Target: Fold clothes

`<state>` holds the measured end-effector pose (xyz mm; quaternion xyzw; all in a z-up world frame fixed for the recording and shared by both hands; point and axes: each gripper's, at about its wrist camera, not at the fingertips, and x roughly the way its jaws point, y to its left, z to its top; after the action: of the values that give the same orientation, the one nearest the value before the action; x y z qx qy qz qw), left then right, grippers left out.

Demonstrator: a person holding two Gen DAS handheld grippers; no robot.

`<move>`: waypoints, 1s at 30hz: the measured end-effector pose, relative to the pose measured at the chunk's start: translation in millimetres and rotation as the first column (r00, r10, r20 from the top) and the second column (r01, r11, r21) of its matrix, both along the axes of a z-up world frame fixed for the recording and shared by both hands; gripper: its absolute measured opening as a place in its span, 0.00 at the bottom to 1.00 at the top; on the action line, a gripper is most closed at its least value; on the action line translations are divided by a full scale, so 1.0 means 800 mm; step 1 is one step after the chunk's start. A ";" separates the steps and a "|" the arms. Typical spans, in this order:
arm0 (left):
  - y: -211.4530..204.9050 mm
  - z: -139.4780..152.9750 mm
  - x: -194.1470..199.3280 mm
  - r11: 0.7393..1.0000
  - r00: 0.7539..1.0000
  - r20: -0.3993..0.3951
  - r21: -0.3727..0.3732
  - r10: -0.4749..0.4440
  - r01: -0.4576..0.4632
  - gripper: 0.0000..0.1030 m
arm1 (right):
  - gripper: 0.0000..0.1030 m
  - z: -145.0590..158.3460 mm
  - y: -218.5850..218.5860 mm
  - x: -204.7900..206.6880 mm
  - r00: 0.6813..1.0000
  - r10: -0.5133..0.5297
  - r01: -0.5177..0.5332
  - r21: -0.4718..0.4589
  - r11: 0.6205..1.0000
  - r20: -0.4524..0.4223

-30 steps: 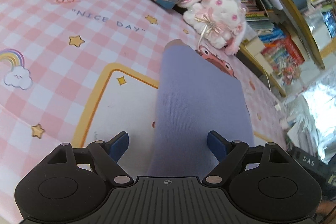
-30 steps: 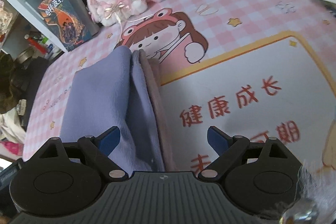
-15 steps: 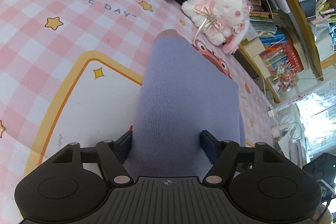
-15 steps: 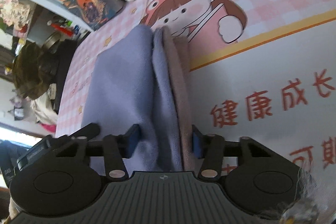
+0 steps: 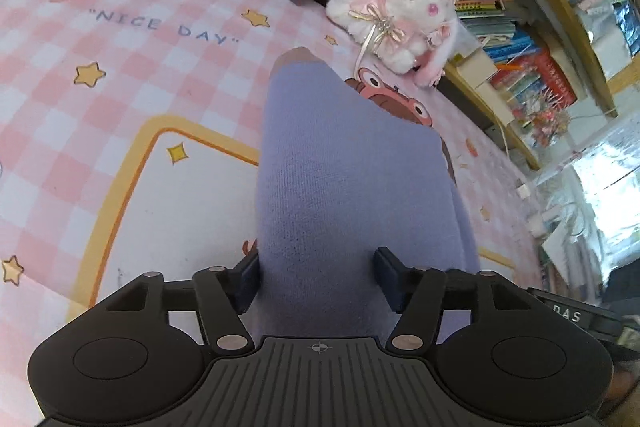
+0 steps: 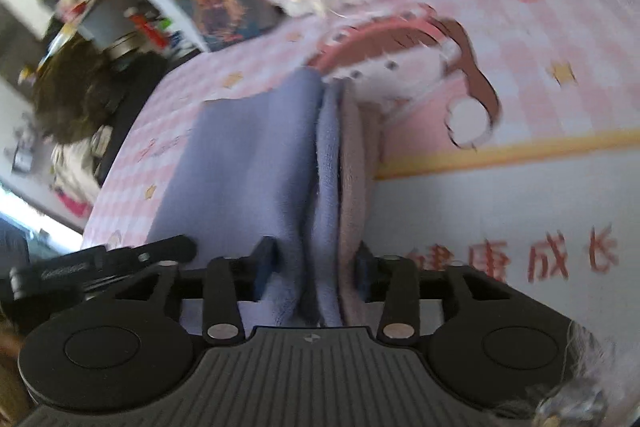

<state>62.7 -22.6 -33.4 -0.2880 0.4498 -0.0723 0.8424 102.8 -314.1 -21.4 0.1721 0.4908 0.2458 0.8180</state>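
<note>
Both grippers have closed from wide open onto the near end of the lavender garment [image 5: 344, 187] lying on the pink checked mat [image 5: 120, 75]: the left gripper [image 5: 316, 277] is closing, cloth bunched between its pads, and the right gripper [image 6: 314, 267] pinches the layered edge — so a lift-and-fold looks imminent. No containers hold anything here — only a bookshelf [image 5: 520, 27] behind.

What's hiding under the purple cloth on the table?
Under the purple cloth lies the pink checked mat; its cartoon girl peeks out beyond it. The rest of the picture is covered.
</note>
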 end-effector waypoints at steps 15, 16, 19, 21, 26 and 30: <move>-0.013 0.006 -0.001 0.999 0.998 0.049 0.025 -0.037 0.036 0.53 | 0.30 0.018 0.027 -0.010 0.989 0.097 -0.094 -0.032 0.995 0.113; -0.010 0.001 0.002 0.999 0.999 0.025 0.004 -0.034 0.034 0.55 | 0.30 0.014 0.025 -0.007 0.991 0.091 -0.089 -0.025 0.996 0.094; 0.000 -0.013 0.004 0.998 1.000 -0.014 -0.054 -0.015 0.014 0.61 | 0.36 -0.006 0.012 0.003 0.999 0.048 -0.048 0.012 0.999 -0.019; 0.004 -0.017 0.004 0.996 1.000 -0.012 -0.087 -0.007 0.006 0.63 | 0.43 -0.016 0.000 0.007 0.997 0.014 -0.009 0.062 0.998 -0.073; -0.007 -0.015 0.006 0.997 1.000 0.000 -0.076 -0.017 0.017 0.68 | 0.49 -0.021 0.002 0.010 0.995 0.008 0.001 0.090 0.996 -0.099; -0.023 0.004 0.000 0.998 0.998 0.035 0.046 -0.050 0.048 0.52 | 0.31 -0.010 0.011 0.004 0.999 0.019 -0.015 0.088 0.996 -0.041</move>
<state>62.4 -41.2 -30.0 -0.2562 0.4427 -0.0880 0.8548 106.0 -305.4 -29.7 0.2088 0.4979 0.2705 0.7971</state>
